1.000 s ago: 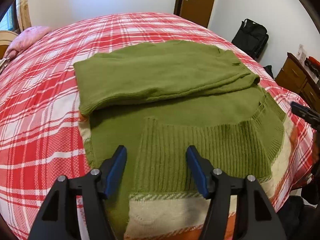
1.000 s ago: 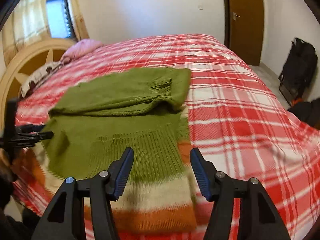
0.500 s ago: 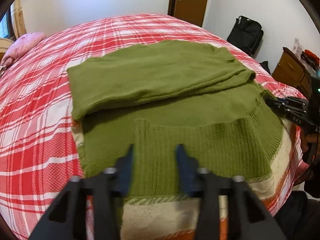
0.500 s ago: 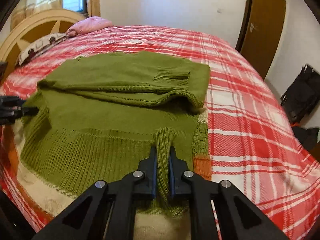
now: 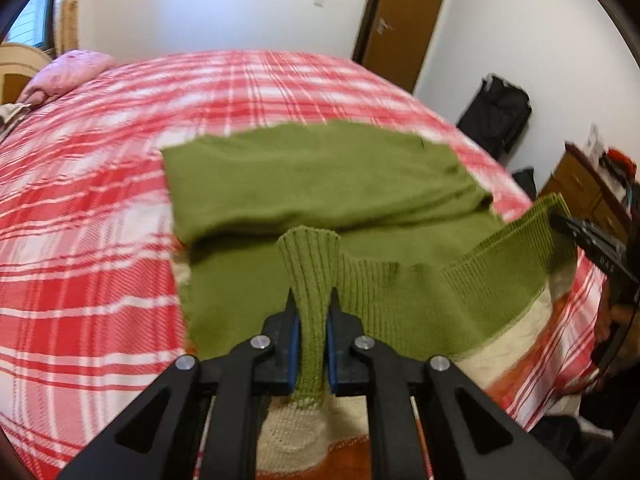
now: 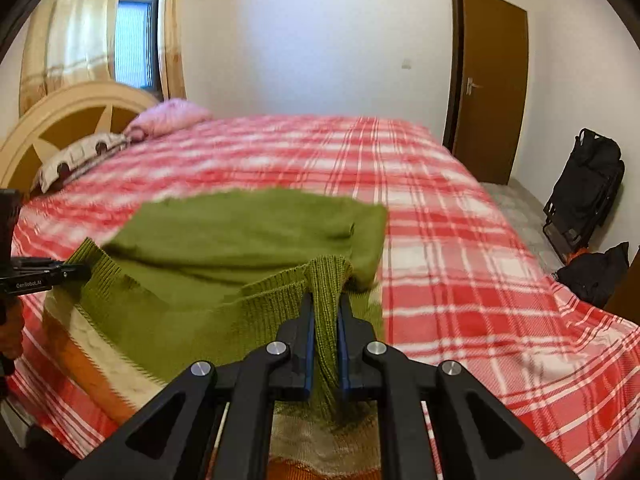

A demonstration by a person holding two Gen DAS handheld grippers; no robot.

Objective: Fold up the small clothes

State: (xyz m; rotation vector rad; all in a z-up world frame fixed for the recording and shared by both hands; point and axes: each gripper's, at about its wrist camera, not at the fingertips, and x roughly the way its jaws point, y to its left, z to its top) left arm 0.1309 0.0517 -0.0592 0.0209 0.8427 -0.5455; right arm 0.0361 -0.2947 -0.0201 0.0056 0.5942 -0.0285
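While it lies partly folded on the red plaid bedspread (image 5: 100, 240), the green sweater (image 5: 320, 176) runs its long axis across both wrist views, side to side, with the ribbed hem (image 5: 500, 252) nearest us and the folded-over upper part toward the far wall.

Item: knitted sweater, olive green, ribbed band along the near edge, then cream and orange stripes (image 6: 100, 360) below that band. Position: near edge of the bed, upper layer doubled over the lower.

Our left gripper (image 5: 312, 320) is clenched on a pinch of the ribbed hem, the fabric standing up between the blue pads (image 5: 294, 336). Our right gripper (image 6: 323, 320) is likewise clamped on a raised fold of ribbing at the opposite end of the hem. Between the two grips the hem is lifted off the bedspread.

Left wrist view only: wooden dresser (image 5: 576, 184) at right, and the right gripper's tip at the hem's corner. Right wrist view only: curved cream headboard (image 6: 68, 120), curtained window (image 6: 132, 28), patterned pillow (image 6: 76, 156), and the left gripper's tip at frame left. Both views: pink pillow (image 6: 172, 114), brown door (image 6: 492, 80), black bag (image 6: 588, 188). Motion blur softens the knit detail.
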